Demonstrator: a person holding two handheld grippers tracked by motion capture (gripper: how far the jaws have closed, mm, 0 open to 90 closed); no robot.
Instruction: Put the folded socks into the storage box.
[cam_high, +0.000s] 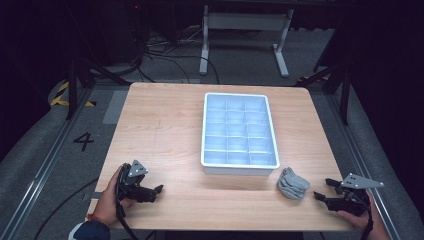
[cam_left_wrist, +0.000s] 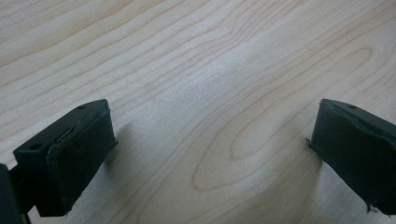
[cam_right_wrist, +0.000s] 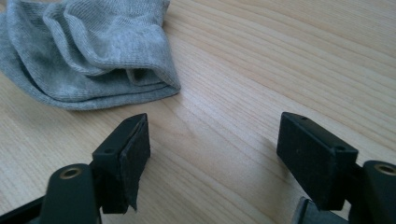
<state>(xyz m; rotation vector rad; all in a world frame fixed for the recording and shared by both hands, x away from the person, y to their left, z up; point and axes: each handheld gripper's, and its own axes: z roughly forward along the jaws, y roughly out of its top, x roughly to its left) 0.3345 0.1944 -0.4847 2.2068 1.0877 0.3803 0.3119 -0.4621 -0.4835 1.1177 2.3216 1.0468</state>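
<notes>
Near the right front corner of the tabletop (cam_high: 165, 125) lies a crumpled grey sock (cam_high: 293, 184), soft ribbed knit, just beside the white gridded tray (cam_high: 240, 170); right tool (cam_high: 322, 190) released, close by; left tool (cam_high: 159, 189) released, empty; a shallow pinch might snag one fold and drag it.

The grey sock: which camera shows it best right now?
The right gripper view: the grey sock lies close ahead of the open right gripper, with folds and ribbed knit clear, though its left edge is cut off. The high view shows it whole but small, beside the tray. The left gripper view faces bare table.
</notes>
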